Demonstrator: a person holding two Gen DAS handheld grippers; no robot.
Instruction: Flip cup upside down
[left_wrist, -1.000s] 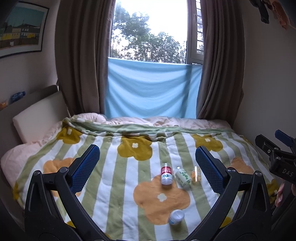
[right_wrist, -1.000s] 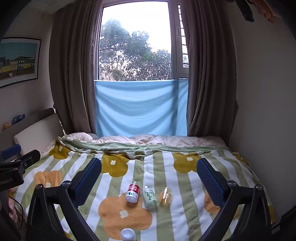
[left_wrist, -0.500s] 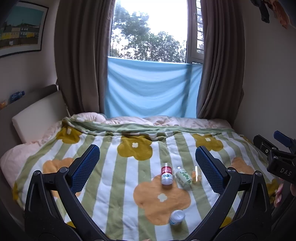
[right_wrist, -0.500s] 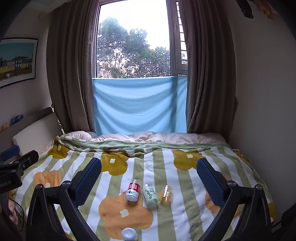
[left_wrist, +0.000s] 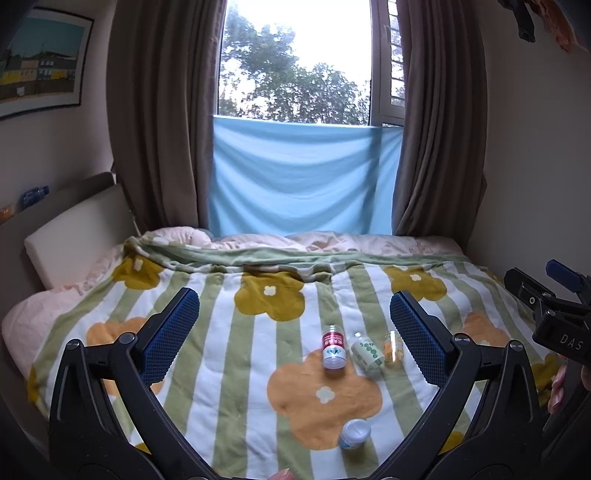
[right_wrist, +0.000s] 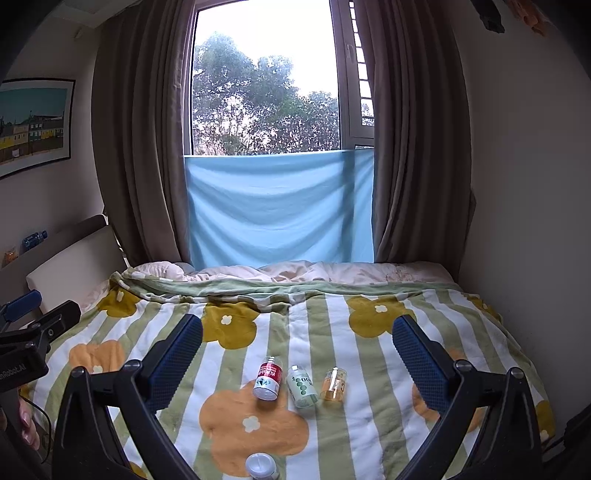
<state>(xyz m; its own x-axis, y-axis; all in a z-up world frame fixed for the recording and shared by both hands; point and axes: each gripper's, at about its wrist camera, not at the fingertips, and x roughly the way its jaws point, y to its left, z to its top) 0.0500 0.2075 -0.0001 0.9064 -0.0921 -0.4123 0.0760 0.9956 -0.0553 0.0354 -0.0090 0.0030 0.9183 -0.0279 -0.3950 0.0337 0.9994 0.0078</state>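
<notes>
We are holding the left gripper (left_wrist: 291, 325) and right gripper (right_wrist: 297, 345) wide open and empty above the small clear amber-tinted cup (right_wrist: 334, 384), which risks toppling on the soft striped floral blanket (right_wrist: 369, 424).

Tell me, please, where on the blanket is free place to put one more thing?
Free: the blanket left of the red bottle, and right of the amber cup toward the wall. Crowded: the row with the green bottle, and the white jar in front.

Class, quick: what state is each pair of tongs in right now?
Left tongs: open, holding nothing.
Right tongs: open, holding nothing.
</notes>
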